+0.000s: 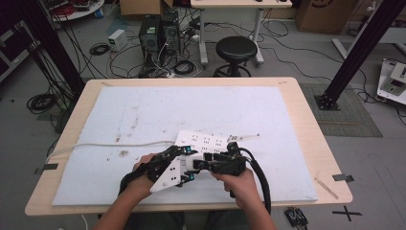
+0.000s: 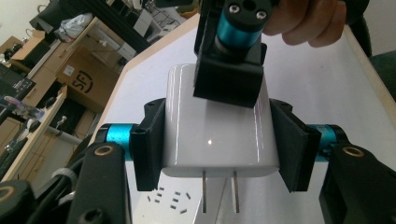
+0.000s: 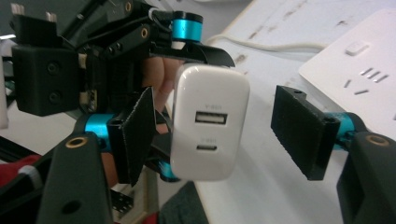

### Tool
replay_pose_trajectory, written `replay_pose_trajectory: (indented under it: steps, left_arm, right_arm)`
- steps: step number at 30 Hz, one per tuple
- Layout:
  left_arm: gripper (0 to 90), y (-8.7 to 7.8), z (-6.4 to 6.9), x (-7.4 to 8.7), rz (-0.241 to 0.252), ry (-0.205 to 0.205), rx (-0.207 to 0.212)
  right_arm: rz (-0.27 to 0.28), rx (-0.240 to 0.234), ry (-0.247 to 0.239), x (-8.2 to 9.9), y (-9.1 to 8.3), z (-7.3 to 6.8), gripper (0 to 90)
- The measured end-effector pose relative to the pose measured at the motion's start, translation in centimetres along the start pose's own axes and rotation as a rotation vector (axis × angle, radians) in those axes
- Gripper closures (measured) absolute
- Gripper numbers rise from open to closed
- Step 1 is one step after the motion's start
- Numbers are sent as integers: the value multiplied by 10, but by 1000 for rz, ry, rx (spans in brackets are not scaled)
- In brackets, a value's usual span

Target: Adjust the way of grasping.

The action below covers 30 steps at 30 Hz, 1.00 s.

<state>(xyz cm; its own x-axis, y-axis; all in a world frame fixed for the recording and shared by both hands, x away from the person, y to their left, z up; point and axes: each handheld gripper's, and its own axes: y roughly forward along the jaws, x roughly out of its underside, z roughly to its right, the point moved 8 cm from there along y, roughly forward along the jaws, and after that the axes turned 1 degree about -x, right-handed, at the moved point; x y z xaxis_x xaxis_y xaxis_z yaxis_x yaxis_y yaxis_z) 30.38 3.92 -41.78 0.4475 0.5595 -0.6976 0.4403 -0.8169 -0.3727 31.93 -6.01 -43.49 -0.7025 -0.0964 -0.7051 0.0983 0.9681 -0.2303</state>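
A white USB charger [image 2: 215,126] with two metal prongs sits between the pads of my left gripper [image 2: 217,140], which is shut on its sides. In the right gripper view the charger [image 3: 210,121] shows its two ports. My right gripper [image 3: 219,135] stands around it, one pad close to its left side and the other pad [image 3: 299,130] well clear of it. From above, the left gripper [image 1: 167,163] and right gripper [image 1: 210,163] meet over the near end of a white power strip [image 1: 203,141]. The right gripper's jaw [image 2: 229,70] covers the charger's far end.
A pale blue mat [image 1: 191,105] covers the wooden table [image 1: 306,120]. The strip's white cable [image 1: 110,143] runs left across the mat and off the edge. Behind the table stand a black stool [image 1: 235,50] and tangled cables on the floor.
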Motion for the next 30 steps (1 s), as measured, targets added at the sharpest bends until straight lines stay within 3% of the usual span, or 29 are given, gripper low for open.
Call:
replay_pose_trajectory:
  steps: [4,5,10,14,17,22,27,30]
  left_arm:
    - [425,1,0,-3,9,6,-4]
    - [424,1,-1,-3,8,10,-6]
    - [424,3,0,-3,7,14,-12]
    - [423,4,0,-2,-5,22,-15]
    - [401,5,-2,1,-12,-21,-12]
    - [268,-6,-13,8,-17,-99,-36]
    - [224,-28,-35,19,-12,-216,-84]
    - [198,-42,-50,32,-49,-252,-116]
  right_arm:
    - [4,-9,5,0,1,0,407]
    - [7,-28,-2,0,2,-1,477]
    - [15,-60,0,-1,2,-3,601]
    - [13,-67,25,0,1,-2,623]
    - [17,-58,25,-1,1,-1,631]
    - [42,-1,27,-4,-10,5,632]
    - [76,69,1,-9,-28,11,632]
    - [106,91,-22,-15,-36,12,632]
